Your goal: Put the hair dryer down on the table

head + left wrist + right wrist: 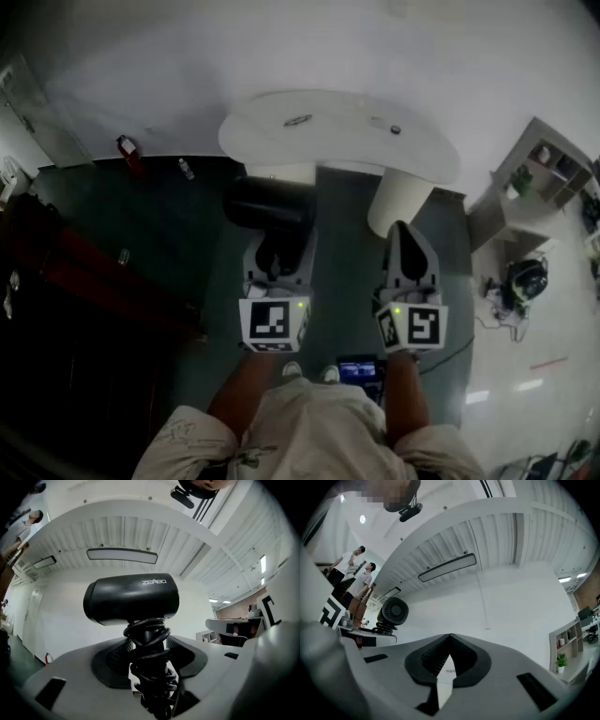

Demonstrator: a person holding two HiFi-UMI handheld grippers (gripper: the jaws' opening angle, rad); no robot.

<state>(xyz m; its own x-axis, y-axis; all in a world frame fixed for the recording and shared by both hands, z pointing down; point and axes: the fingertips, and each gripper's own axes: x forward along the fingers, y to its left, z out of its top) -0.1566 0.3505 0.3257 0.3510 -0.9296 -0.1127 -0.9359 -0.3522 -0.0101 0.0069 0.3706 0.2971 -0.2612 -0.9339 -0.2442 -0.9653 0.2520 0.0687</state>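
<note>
The left claw (149, 641) is gripping the hair dryer (131, 599) by its cord-wrapped handle, barrel up and crosswise. The desk (422, 155) is lying straight ahead. The right claw (449, 644) is hanging closed, empty.

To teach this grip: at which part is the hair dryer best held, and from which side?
At the handle, from below the barrel, as the left gripper holds the hair dryer: one jaw on each side. The handle is narrow and cord-wound; the barrel is wide and round.
</note>
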